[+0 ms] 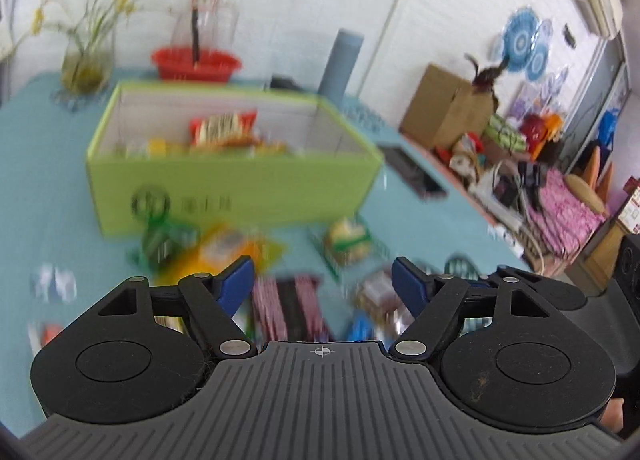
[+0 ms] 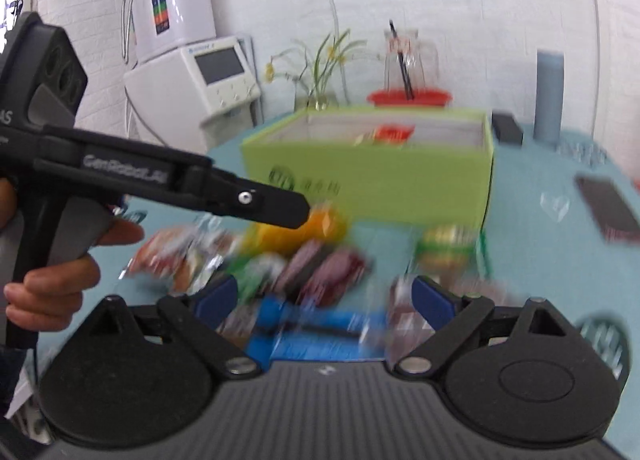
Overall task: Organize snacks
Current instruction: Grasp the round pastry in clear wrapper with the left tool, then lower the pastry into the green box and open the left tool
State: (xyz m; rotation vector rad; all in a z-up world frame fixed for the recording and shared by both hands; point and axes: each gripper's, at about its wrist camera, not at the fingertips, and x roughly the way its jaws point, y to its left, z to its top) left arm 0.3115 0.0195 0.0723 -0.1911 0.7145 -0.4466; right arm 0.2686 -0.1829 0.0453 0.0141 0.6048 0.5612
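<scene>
A lime-green open box stands on the blue table and holds a red snack packet and other packets. Loose snacks lie in front of it: an orange packet, a green-yellow packet, a striped dark red pack. My left gripper is open and empty above this pile. My right gripper is open and empty over a blue packet and dark red packs. The box stands behind them. The left gripper's body shows at the left of the right wrist view. Both views are blurred.
A red basket, a glass jug, a vase of flowers and a grey-blue cylinder stand behind the box. A dark phone lies to the right. A cardboard box and clutter lie beyond the table.
</scene>
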